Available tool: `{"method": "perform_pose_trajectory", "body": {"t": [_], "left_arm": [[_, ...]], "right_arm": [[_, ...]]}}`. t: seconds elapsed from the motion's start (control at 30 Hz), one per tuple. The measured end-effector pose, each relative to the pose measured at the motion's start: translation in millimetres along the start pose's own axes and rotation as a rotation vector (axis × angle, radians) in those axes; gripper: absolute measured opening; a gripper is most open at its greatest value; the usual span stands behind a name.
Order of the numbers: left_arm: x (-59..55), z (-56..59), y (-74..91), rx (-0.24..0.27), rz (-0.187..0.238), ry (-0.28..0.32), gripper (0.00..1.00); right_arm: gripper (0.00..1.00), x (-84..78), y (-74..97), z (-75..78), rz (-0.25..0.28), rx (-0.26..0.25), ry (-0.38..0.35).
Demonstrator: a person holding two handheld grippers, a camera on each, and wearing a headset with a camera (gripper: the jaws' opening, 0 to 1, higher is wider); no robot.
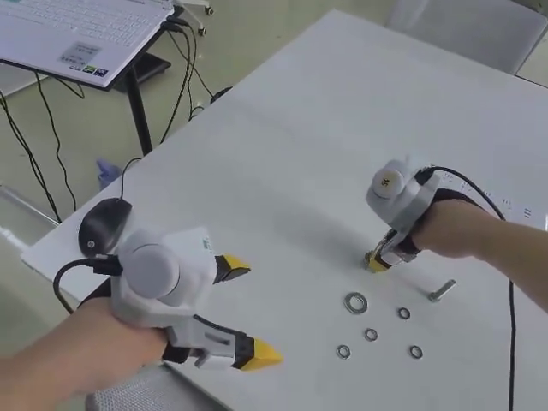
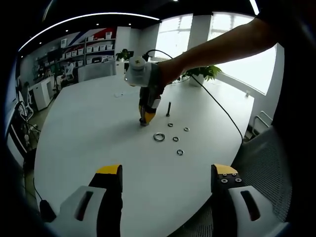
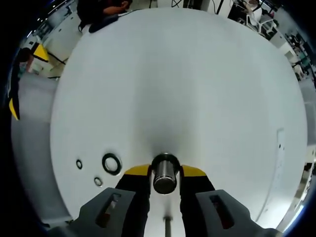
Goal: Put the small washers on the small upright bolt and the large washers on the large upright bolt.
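Left gripper (image 1: 250,309) hangs over table's (image 1: 325,128) near edge, jaws apart. Right gripper (image 1: 378,261) clamps big bolt (image 3: 164,173) low, farther in. Stand it straight, let go slowly. Washers (image 1: 348,302) lie just beside.

silver washers (image 1: 355,302), white table (image 1: 325,154) (yellow-tipped left tool (image 2: 165,170))

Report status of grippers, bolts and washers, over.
Left gripper open, above white table. Right gripper shut on large dark metal bolt, at table surface. Large silver washer and four small silver washers lie loose; thin small bolt bare. Nothing in the way.
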State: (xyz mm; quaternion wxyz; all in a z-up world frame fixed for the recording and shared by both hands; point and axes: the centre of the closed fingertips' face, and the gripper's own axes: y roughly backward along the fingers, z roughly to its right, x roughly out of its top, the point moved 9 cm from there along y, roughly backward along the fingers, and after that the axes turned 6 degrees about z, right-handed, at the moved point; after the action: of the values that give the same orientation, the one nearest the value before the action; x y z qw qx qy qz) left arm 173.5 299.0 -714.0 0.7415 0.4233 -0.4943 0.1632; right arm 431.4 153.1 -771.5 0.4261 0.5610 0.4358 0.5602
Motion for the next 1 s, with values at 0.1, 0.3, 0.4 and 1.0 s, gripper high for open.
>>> {"method": "perform_pose_trajectory", "body": {"t": [0.1,0.3,0.4,1.0], "left_arm": [[-0.7,0.6,-1.4,-0.002,0.0,0.002,0.72],[-2.7,1.6,-2.9,-0.01,-0.007,0.0,0.71],[-2.8,1.0,-2.1,-0.01,-0.011,-0.002,0.7],[-1.6,1.1,3.4,-0.005,-0.004,0.004,0.68]], "right_arm": [[0.22,1.2,-0.4,-0.4,-0.003,-0.003,-0.002],[0.22,3.0,0.2,-2.9,-0.009,-0.012,0.012],[0.22,3.6,0.4,-2.8,-0.01,-0.013,0.008],[0.41,6.6,6.9,-3.9,0.046,0.003,0.017]]}}
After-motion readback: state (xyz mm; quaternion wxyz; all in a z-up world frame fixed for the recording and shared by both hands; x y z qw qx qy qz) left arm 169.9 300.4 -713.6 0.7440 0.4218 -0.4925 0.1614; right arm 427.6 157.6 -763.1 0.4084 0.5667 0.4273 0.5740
